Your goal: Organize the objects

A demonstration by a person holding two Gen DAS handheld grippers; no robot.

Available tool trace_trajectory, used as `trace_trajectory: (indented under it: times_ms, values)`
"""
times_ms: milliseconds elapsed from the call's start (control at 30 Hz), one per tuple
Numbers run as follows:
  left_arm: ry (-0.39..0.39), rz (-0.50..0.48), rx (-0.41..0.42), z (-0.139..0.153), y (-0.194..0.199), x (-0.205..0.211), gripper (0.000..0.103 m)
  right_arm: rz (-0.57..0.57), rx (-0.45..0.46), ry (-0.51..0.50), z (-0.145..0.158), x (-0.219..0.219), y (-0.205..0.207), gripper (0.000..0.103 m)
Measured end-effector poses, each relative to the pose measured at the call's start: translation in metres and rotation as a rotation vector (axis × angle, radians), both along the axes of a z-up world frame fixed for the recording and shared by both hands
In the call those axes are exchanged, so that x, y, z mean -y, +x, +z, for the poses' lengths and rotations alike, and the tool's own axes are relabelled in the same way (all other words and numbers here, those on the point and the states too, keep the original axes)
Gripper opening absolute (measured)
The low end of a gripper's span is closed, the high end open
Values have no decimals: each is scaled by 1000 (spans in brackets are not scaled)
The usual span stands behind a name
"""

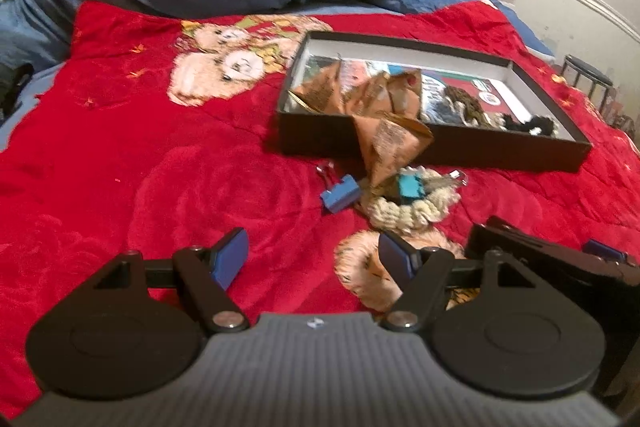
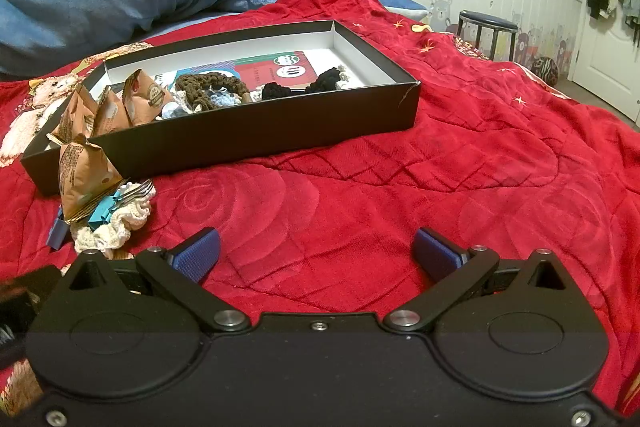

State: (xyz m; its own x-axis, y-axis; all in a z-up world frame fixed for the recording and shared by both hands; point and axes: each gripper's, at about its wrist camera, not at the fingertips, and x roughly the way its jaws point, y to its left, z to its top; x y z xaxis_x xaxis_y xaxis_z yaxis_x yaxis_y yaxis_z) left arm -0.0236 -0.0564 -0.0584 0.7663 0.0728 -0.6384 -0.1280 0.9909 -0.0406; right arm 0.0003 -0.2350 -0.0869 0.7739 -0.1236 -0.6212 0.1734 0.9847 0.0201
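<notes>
Red quilt (image 2: 440, 155) covers the bed; the box (image 2: 248, 131) sits at eleven o'clock from the right gripper (image 2: 316, 251). Both the right and the left gripper (image 1: 312, 259) gape wide, empty. Loose clip (image 1: 340, 193), scrunchie (image 1: 404, 211) and packet (image 1: 390, 147) lie at the box's front; the left should probably take the clip first, pinching its body squarely.

One black box (image 2: 248, 131) sits on the bed. Four brown snack packets show: three inside the box (image 2: 120, 103), one (image 2: 86, 179) draped over its front wall. In the box lie one brown crocheted piece (image 2: 208, 83), two black scrunchies (image 2: 276, 91), and at least one red-and-green card (image 2: 280, 67). Outside it lie one cream braided ring (image 1: 404, 211), two blue binder clips, one dark (image 1: 340, 193) and one teal (image 1: 410, 187), and one metal fork (image 2: 134, 193). Two claws show, one per view (image 1: 312, 259) (image 2: 316, 251)
</notes>
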Motion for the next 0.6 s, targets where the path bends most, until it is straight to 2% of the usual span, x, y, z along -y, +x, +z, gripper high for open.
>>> trace_trajectory:
  times_ms: [133,267,367,467,533,600]
  values:
    - [-4,32,26,16,-3,-7,82,0,1,0,0,0,0,103]
    - [-12,-10,18,44,4,-16,84,0,0,0,0,-1,0,103]
    - [73,-71,16,64,16,-18,89,1,0,-1,0,-1,0,103]
    - [174,-162,67,72,21,-22,92,0,2,0,0,-1,0,103]
    - [198,-192,71,68,24,-27,93,-3,3,-21,-2,-4,1,103]
    - [195,-173,41,62,30,-31,93,-2,-2,-36,-1,-7,2,103]
